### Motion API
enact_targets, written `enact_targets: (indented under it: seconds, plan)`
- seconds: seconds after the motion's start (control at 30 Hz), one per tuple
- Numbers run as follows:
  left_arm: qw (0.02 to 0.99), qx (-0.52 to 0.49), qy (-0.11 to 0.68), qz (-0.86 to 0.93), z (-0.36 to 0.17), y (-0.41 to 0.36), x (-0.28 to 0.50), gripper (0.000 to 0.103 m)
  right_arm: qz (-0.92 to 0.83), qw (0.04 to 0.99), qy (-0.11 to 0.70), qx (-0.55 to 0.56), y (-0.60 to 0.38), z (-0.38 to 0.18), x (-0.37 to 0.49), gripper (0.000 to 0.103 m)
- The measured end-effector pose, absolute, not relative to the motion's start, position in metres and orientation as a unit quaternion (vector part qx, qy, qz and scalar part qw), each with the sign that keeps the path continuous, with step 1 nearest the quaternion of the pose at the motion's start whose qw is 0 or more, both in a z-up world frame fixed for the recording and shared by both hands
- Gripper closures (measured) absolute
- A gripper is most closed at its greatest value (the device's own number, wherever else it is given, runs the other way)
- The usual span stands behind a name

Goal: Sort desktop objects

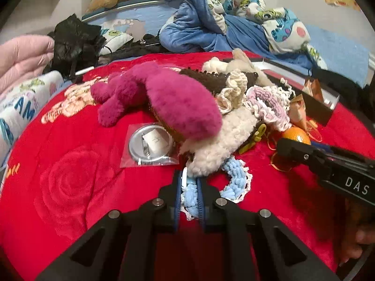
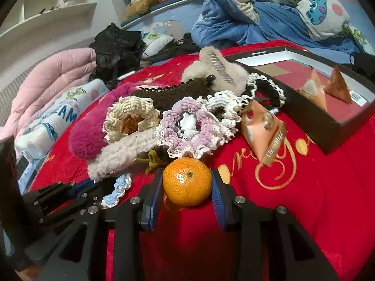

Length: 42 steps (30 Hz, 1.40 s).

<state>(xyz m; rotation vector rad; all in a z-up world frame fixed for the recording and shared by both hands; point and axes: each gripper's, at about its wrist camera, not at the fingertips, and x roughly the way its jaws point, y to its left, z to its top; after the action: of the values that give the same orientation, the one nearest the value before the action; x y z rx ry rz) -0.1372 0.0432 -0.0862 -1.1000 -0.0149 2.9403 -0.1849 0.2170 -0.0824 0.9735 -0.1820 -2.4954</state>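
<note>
The red blanket (image 2: 316, 199) on the bed carries the heap; all positions below refer to the mandarin (image 2: 186, 181).

Black box (image 2: 311, 117): open, beyond and right of the mandarin, two pyramid packets inside.

Magenta plush (image 1: 164, 100): beyond and left of the mandarin, soft, long axis running left to right.

Mandarin: at the near edge of the heap, stem scar facing the camera. Round, firm, peel slightly slippery; best held across its widest part with moderate pressure. The right gripper (image 2: 187, 194) clasps it between both pads.

Blue crochet scrunchie (image 1: 234, 180): left of the mandarin, light, limp, compressible; take hold anywhere on the band. The left gripper (image 1: 188, 187) is clenched on one end; the loop trails away to its right.
</note>
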Motion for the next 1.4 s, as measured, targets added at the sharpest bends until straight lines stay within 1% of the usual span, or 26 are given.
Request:
enact_targets:
  seconds: [0.27,0.43,0.67,0.83,0.97,1.27,1.4]
  plan:
    - [0.008,-0.338,-0.044,0.940,-0.085,0.036,-0.105,0.090,-0.910,0.215,-0.089,0.343,0.234,-0.080,-0.168,0.066]
    - [0.011,-0.328,-0.071,0.942,-0.075,0.033,-0.089,0.091,-0.916,0.206,-0.073,0.337,0.231,-0.077,-0.160,0.066]
    - [0.010,-0.310,-0.073,0.948,-0.052,0.032,-0.071,0.091,-0.922,0.203,-0.048,0.327,0.227,-0.078,-0.145,0.066]
    - [0.018,-0.298,-0.083,0.951,-0.038,0.030,-0.065,0.091,-0.926,0.196,-0.057,0.317,0.233,-0.073,-0.141,0.066]
    - [0.027,-0.296,-0.076,0.952,-0.027,0.037,-0.067,0.091,-0.928,0.190,-0.077,0.310,0.243,-0.068,-0.140,0.066]
    - [0.057,-0.298,-0.067,0.951,-0.019,0.065,-0.067,0.091,-0.931,0.182,-0.073,0.307,0.249,-0.064,-0.136,0.066]
    - [0.072,-0.303,-0.078,0.947,-0.019,0.074,-0.069,0.091,-0.933,0.176,-0.070,0.306,0.259,-0.066,-0.133,0.066]
